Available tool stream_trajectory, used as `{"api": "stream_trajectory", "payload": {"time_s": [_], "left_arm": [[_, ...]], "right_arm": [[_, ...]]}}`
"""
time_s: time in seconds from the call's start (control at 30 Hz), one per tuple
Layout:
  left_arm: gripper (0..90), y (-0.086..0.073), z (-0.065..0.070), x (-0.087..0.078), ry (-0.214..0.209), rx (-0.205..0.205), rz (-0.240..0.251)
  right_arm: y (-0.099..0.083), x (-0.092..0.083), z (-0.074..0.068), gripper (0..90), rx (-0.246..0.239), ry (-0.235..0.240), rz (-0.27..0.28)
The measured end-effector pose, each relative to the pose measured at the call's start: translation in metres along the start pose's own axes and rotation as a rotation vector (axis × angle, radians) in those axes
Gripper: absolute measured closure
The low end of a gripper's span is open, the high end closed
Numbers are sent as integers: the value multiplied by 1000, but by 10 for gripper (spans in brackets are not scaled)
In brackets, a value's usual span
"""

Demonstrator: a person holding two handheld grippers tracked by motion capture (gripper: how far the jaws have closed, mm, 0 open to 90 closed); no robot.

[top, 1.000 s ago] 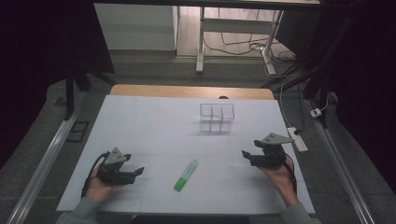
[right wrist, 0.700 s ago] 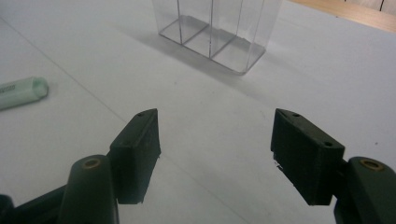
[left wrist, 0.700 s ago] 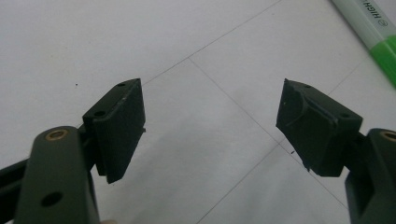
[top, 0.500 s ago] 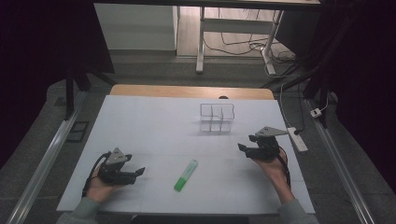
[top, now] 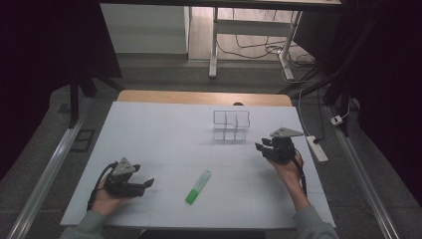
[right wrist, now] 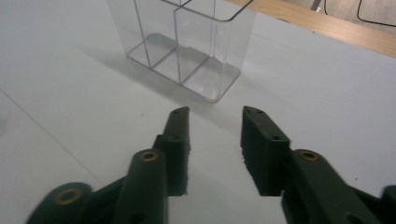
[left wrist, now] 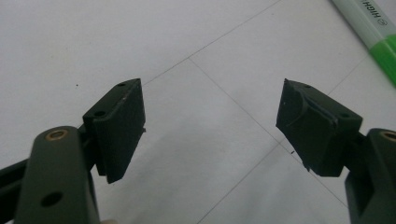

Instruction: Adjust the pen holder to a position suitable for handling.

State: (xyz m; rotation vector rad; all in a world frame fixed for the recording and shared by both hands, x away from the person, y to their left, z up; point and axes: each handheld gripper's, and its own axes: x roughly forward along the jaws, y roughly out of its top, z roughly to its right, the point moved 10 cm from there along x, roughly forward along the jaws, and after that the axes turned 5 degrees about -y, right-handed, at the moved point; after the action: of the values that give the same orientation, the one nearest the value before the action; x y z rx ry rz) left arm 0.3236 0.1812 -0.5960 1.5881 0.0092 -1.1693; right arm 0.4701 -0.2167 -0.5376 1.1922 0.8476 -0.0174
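Note:
A green highlighter [top: 198, 187] lies flat on the white table near the front centre; its cap end also shows in the left gripper view [left wrist: 373, 32]. My left gripper [top: 147, 184] rests to its left with the jaws spread wide and empty [left wrist: 210, 116]. A clear plastic organiser [top: 231, 125] with several compartments stands upright toward the back. My right gripper [top: 261, 145] hovers just right of and in front of it, pointing at it. Its jaws have just been closing and now stand a narrow gap apart with nothing between them [right wrist: 215, 116]. The organiser [right wrist: 187, 42] is a short way ahead of them.
A white power strip [top: 316, 148] lies at the table's right edge beside my right hand. The wooden table edge [top: 204, 97] runs along the far side. Metal rails [top: 45, 174] flank the table, and a desk frame with cables stands beyond.
My right hand has moved forward and left toward the organiser, and its jaws have narrowed. The left gripper and the highlighter have stayed put.

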Motion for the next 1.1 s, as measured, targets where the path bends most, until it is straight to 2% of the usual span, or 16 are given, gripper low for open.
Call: {"api": "stream_trajectory", "payload": {"time_s": [0.1, 0.13, 0.23, 0.3, 0.53, 0.87, 1.1], "left_arm": [[239, 0, -1, 0, 0, 0, -1], [240, 0, -1, 0, 0, 0, -1], [240, 0, -1, 0, 0, -1, -2], [239, 0, -1, 0, 0, -1, -1], [239, -1, -1, 0, 2, 3, -2], [239, -1, -1, 1, 3, 4, -5], [239, -1, -2, 1, 4, 4, -4]], "right_arm": [[4, 4, 4, 751, -2, -10, 9], [4, 4, 4, 751, -2, -10, 9], [7, 9, 8, 862, -19, -26, 12], [7, 12, 10, 886, -36, -37, 3], [11, 23, 14, 887, -39, -53, -8], [9, 39, 21, 887, -16, -46, -33], [14, 54, 21, 886, -7, -36, -29]]}}
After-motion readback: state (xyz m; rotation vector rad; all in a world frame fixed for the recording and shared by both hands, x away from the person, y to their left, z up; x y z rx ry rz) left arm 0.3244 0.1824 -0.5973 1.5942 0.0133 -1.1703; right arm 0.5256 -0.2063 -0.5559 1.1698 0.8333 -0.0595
